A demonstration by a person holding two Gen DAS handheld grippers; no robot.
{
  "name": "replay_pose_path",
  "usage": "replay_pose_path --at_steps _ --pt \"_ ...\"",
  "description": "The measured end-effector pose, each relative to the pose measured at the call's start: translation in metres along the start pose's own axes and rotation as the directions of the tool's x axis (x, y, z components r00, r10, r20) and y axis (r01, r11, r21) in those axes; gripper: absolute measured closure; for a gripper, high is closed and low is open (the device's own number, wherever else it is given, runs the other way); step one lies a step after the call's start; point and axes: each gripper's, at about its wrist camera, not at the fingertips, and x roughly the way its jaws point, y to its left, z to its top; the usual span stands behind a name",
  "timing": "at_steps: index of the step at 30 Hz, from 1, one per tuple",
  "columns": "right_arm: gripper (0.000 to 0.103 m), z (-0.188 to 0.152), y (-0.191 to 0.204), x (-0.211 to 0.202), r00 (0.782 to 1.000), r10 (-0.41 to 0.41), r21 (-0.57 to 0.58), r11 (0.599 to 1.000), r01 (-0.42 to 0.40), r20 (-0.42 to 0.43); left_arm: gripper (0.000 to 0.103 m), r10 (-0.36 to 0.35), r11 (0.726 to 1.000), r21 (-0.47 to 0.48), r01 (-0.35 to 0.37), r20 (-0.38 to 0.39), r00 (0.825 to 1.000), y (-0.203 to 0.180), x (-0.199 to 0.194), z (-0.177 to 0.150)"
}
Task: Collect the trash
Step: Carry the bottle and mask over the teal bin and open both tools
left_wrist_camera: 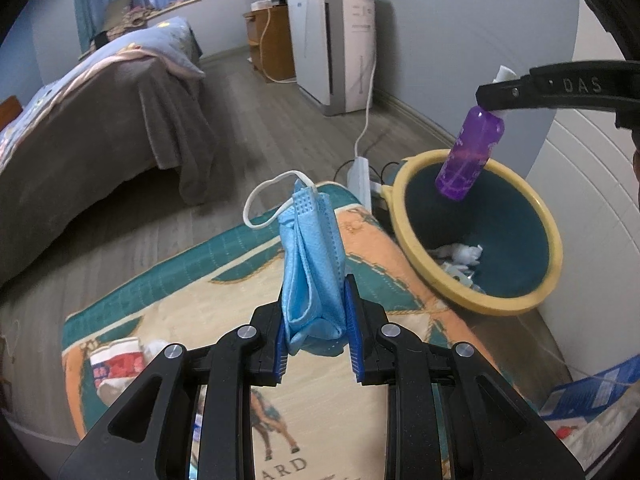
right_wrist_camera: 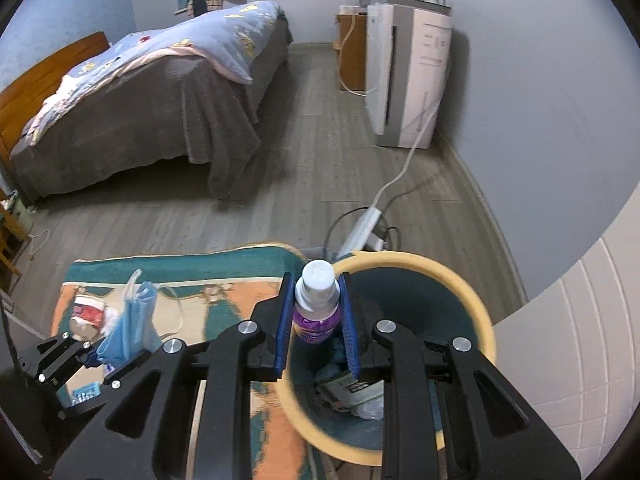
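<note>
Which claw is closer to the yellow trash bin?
Right. The right claw holds the purple bottle over the trash bin; the left claw, gripping the blue face mask, is over the mat beside it.

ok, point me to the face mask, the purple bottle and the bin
face mask [left_wrist_camera: 310,264], left wrist view, on its folded blue body.
purple bottle [right_wrist_camera: 316,316], right wrist view, on its purple shoulder below the white cap.
bin [left_wrist_camera: 516,304], left wrist view, on its yellow rim.
</note>
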Motion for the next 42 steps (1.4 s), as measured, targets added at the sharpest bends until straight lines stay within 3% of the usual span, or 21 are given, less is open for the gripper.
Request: replay_pose_path --at_steps 8,17,26,32,38,41,42 --pt "0.081 -0.002 -0.045 0.009 0.999 -0.022 0.08 0.996 0.025 -0.032 0.077 -0.068 0.998 -0.018 0.068 -0.004 0.998 -0.031 0.012 0.018" --pt "0.081 -0.014 -0.08 0.02 0.994 -0.065 0.155 0.985 0.079 -0.092 0.077 -0.161 0.986 0.038 0.162 -0.029 0.986 -0.082 0.03 0.043" --pt "0.081 -0.037 -0.104 0.046 0.973 -0.113 0.217 0.964 0.157 -0.201 0.077 -0.15 0.98 0.111 0.163 -0.117 0.982 -0.116 0.068 0.048" --pt "0.081 -0.037 -0.103 0.047 0.971 -0.128 0.212 0.962 0.171 -0.201 0.075 -0.157 0.977 0.131 0.168 -0.087 0.984 -0.128 0.072 0.053" --pt "0.081 -0.032 -0.1 0.039 0.979 -0.138 0.221 0.96 0.17 -0.152 0.056 -0.148 0.979 0.138 0.153 -0.045 0.988 -0.13 0.068 0.062" --pt "0.081 -0.029 -0.098 0.038 0.982 -0.134 0.222 0.962 0.162 -0.135 0.042 -0.139 0.98 0.139 0.14 -0.015 0.99 -0.127 0.064 0.063" --pt "0.079 -0.028 -0.097 0.038 0.982 -0.133 0.221 0.962 0.16 -0.132 0.031 -0.13 0.982 0.142 0.128 0.003 0.991 -0.125 0.061 0.062"
